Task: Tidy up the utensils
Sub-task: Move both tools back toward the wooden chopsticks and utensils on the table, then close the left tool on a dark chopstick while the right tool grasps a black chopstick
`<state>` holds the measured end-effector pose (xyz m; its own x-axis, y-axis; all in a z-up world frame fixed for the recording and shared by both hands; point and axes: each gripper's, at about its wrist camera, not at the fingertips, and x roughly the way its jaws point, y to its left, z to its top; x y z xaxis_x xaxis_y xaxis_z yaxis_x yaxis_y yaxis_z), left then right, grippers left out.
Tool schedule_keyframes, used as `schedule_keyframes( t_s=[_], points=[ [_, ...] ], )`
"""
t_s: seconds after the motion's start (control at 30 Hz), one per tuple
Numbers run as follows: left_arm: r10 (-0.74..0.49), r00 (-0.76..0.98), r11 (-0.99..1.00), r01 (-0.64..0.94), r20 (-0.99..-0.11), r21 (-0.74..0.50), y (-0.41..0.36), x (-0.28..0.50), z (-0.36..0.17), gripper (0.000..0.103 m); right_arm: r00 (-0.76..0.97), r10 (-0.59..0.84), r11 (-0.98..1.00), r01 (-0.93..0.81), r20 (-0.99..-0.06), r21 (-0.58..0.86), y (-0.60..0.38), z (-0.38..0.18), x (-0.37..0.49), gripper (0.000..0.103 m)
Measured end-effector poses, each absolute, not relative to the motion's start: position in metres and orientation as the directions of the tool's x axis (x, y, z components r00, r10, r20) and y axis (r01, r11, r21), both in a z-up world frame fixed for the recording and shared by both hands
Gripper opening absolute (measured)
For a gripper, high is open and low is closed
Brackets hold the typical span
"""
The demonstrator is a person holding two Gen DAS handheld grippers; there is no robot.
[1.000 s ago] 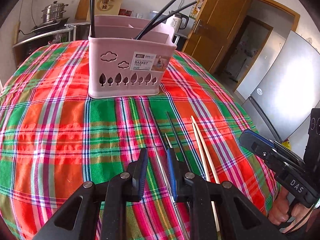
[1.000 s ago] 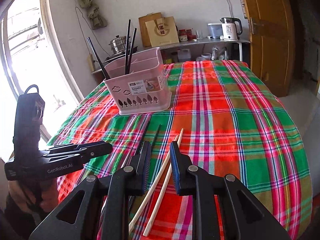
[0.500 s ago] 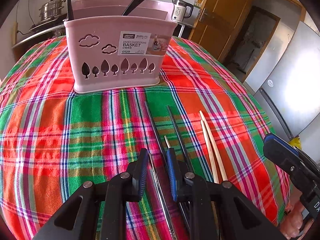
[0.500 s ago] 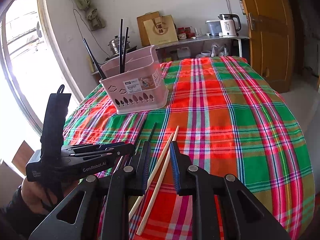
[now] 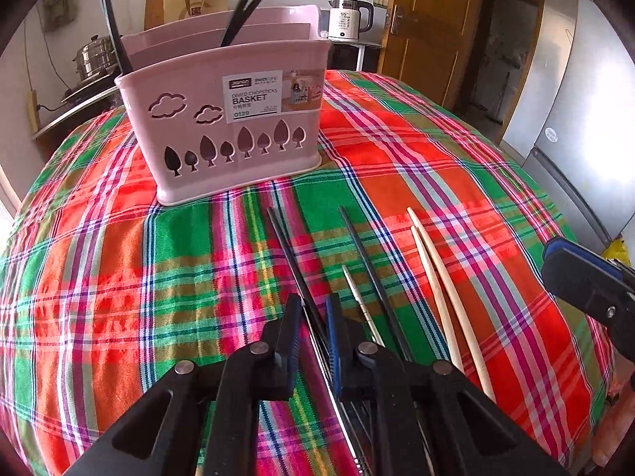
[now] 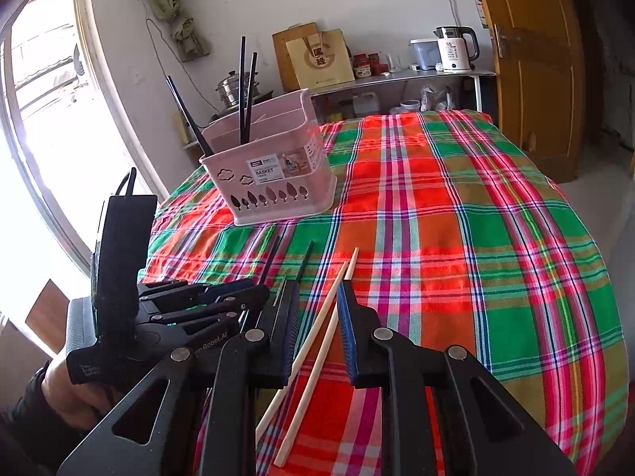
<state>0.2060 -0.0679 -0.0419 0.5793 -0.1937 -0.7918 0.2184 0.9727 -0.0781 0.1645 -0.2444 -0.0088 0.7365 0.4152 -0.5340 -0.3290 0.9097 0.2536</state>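
Chopsticks are what I'm working on: my left gripper has its jaws drawn close around a black chopstick and a thin metal one lying on the cloth, and they have just been closing further. I can't tell whether the pads press on either stick yet. Just beside its right finger lies a short silver chopstick, then another black chopstick, all pointing toward the basket.

My right gripper sits with its jaws partly spread over a pair of pale wooden chopsticks; the sticks run between the fingers with a gap on each side, so I'm not pinching them.

Beyond both, the pink chopstick basket stands upright on the plaid tablecloth, with several black chopsticks leaning in its compartments. Behind the table I see a shelf with a white kettle and a steel pot.
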Motion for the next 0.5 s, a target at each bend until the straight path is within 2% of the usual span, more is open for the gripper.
schedule_keyframes(
  t_s=[0.3,0.43,0.5],
  points=[
    [-0.163,0.592,0.986,0.129,-0.789,-0.107,-0.005,0.203,-0.040,0.009,0.698,0.424,0.904,-0.357,-0.577,0.234,-0.219,-0.016,0.185,0.020],
    [-0.220,0.570,0.976,0.127,-0.791,-0.179,0.012,0.209,-0.040,0.010,0.666,0.407,0.909,-0.363,-0.625,0.205,-0.200,-0.026,0.204,0.020],
    [-0.224,0.561,0.974,0.140,-0.797,-0.176,0.012,0.212,-0.040,0.010,0.654,0.389,0.915,-0.356,-0.648,0.190,-0.193,-0.032,0.214,0.020]
  ],
)
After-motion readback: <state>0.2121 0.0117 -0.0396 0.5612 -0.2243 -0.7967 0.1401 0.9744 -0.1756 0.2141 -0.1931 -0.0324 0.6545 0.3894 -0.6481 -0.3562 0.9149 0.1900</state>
